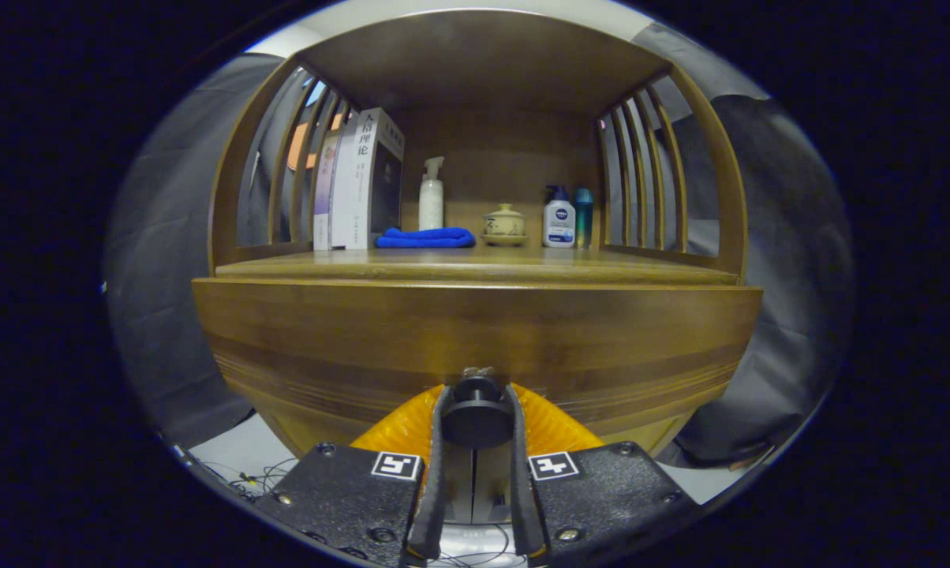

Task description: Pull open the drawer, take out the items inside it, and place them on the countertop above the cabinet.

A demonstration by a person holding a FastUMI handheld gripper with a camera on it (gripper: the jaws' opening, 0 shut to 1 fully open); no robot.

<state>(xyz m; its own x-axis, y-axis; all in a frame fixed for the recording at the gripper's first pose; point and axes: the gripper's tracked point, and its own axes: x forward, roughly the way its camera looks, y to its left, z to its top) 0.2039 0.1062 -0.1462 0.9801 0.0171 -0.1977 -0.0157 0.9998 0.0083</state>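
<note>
A wooden cabinet fills the scene, with its drawer front [475, 331] right ahead of me. A round dark knob [476, 412] sticks out from the drawer's lower middle. My gripper [476, 406] is shut on that knob, one finger pressing each side of it. The drawer front looks flush with the cabinet, and whatever lies inside is hidden. Above the drawer runs the wooden countertop [475, 267], inside an open shelf with slatted sides.
At the back of the countertop stand several books [360, 181], a folded blue cloth [426, 237], a white pump bottle [431, 195], a lidded ceramic cup [504, 223], a white-and-blue bottle [559, 219] and a teal bottle [583, 215]. Cables [258, 477] lie on the floor lower left.
</note>
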